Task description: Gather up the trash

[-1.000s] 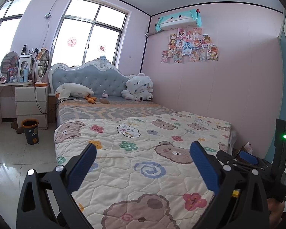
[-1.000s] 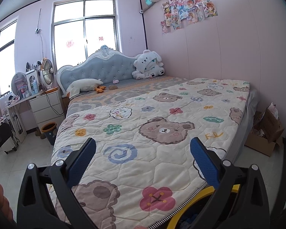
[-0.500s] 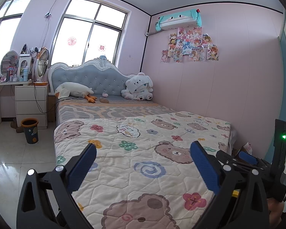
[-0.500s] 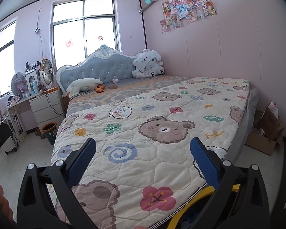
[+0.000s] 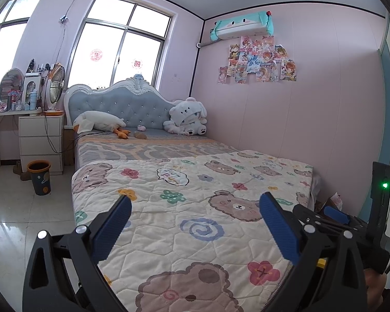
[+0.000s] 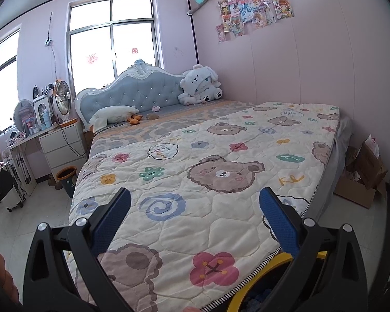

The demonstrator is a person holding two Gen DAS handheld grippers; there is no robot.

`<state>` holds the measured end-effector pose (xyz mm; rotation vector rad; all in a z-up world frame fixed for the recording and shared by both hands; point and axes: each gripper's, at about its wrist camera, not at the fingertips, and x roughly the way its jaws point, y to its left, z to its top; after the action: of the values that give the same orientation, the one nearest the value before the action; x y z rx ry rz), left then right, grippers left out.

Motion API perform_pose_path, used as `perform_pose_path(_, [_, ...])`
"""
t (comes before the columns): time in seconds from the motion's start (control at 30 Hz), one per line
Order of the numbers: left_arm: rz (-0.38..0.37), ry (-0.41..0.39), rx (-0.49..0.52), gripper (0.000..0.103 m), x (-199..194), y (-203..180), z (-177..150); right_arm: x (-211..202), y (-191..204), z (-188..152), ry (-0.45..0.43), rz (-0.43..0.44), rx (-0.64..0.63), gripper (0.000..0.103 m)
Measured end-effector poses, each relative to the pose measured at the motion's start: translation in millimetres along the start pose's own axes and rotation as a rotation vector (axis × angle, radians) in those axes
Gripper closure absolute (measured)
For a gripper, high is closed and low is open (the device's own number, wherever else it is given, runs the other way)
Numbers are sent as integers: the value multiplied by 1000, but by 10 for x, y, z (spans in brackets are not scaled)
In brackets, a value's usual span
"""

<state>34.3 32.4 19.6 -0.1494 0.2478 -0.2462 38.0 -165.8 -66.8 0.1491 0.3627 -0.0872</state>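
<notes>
Left claw (image 5: 195,222) gaping wide, empty, above bed (image 5: 184,223) foot. Right claw (image 6: 195,218) likewise wide, empty. Trash bin (image 5: 39,177) on floor left of bed; cardboard box (image 6: 361,179) right of bed.

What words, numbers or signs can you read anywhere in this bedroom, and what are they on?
Quilt, speech-bubble patch: letters, too warped to read.
Quilt, orange scribble: unclear.
Window, red paper decorations: too small.
Wall posters: pictures only, any print too small.
Trash can: no readable text.
</notes>
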Motion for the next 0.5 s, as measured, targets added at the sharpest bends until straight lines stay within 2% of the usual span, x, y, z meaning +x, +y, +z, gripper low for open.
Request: perform_pose_path(0.5, [-5,3,1,8,19,-31,-22,21,-28,-21,7,-4,8,8])
